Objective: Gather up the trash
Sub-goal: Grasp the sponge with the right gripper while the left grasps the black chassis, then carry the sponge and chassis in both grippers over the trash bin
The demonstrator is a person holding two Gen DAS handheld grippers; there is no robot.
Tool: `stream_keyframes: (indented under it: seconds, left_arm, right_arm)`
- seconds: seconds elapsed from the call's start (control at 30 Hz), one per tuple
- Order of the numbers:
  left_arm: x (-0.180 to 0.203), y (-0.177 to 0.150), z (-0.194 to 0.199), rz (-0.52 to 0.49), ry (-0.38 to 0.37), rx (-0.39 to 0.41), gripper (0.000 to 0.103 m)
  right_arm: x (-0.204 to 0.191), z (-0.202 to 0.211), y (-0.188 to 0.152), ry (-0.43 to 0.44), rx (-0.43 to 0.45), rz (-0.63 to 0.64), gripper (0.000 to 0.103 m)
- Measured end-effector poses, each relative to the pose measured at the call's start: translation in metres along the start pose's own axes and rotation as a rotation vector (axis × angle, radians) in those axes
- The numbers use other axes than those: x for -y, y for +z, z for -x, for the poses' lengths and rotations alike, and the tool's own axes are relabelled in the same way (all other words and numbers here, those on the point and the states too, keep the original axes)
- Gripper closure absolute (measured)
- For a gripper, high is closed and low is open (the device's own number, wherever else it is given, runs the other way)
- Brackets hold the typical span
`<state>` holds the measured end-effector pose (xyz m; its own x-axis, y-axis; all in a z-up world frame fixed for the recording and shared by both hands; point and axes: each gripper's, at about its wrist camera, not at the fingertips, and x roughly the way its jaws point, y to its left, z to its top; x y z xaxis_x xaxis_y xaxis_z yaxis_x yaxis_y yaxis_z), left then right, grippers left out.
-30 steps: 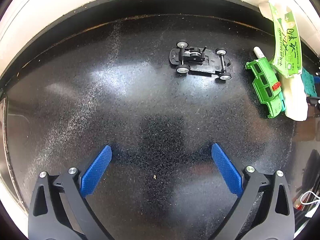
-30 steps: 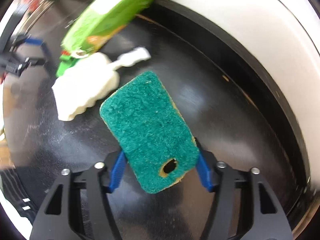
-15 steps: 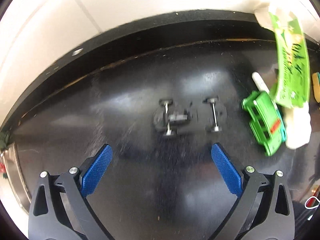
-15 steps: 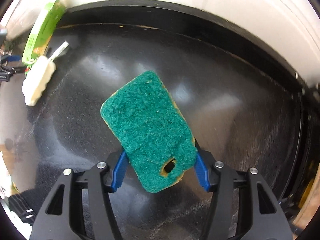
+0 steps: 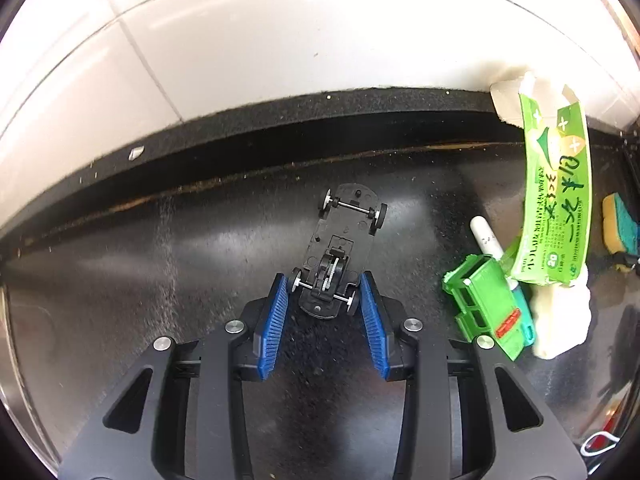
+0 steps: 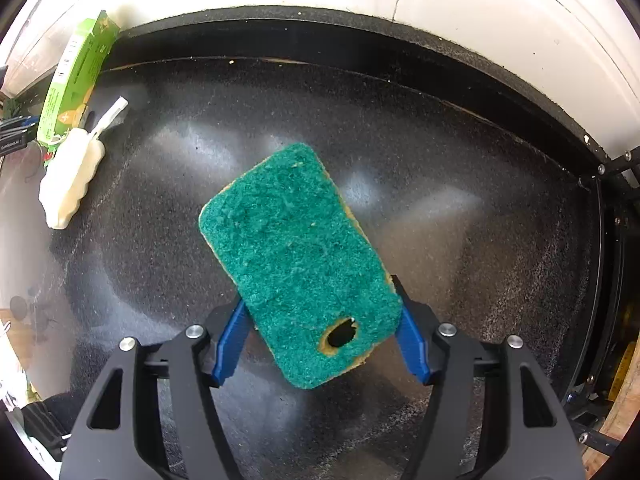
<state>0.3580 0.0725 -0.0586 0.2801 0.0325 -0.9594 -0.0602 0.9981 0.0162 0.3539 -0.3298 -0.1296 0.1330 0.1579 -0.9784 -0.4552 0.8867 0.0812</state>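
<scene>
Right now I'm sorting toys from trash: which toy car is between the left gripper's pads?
The black chassis, wheels up, sits between the left gripper pads. The green car lies apart to the right, by the green box.

The left gripper [image 5: 324,292] now sits at the black toy car chassis [image 5: 340,252], which a second ago lay well ahead of it near the top of the left wrist view. Its jaws have just been closing from wide apart, and the blue pads [image 5: 276,320] now flank the chassis's near axle and wheels. The chassis now points lengthwise away from the gripper instead of crosswise. In the right wrist view, the green box [image 6: 76,76] and white piece [image 6: 72,180] have slid to the far left, away from the green sponge [image 6: 300,260], whose gripper has eased slightly wider.
</scene>
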Motion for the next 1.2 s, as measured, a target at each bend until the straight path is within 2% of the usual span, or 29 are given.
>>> stream_keyframes:
  seconds: [0.1,0.2,0.4,0.5,0.63,0.8,0.87,1.1,1.2]
  left_arm:
    - [-0.008,-0.013,0.007,0.078,-0.054,0.006,0.067]
    - [-0.009,-0.030,0.019,0.112,-0.053,0.036,0.067]
    - [-0.017,-0.069,0.060,0.177,0.013,0.074,0.067]
    - [-0.028,-0.100,0.083,0.250,0.092,0.082,0.067]
    - [-0.053,-0.161,0.105,0.409,0.109,0.080,0.067]
    - [-0.074,-0.230,0.130,0.522,0.151,0.069,0.067]
    - [-0.078,-0.242,0.130,0.555,0.169,0.071,0.067]
    - [-0.101,-0.297,0.155,0.697,0.221,0.092,0.067]
    - [-0.112,-0.333,0.165,0.770,0.243,0.086,0.067]
  right_arm:
    - [0.004,0.003,-0.001,0.013,0.008,-0.016,0.040]
    - [0.006,0.013,0.003,0.052,0.037,-0.029,0.041]
    - [-0.006,0.035,0.003,0.066,0.082,0.016,0.041]
    - [-0.011,0.044,0.004,0.050,0.102,0.025,0.041]
    - [-0.032,0.066,0.001,0.055,0.171,0.068,0.042]
    - [-0.081,0.094,0.002,0.116,0.254,0.134,0.042]
    - [-0.105,0.101,0.002,0.144,0.274,0.172,0.042]
    - [-0.208,0.104,0.006,0.239,0.245,0.346,0.042]
    - [-0.254,0.099,0.000,0.275,0.220,0.417,0.042]
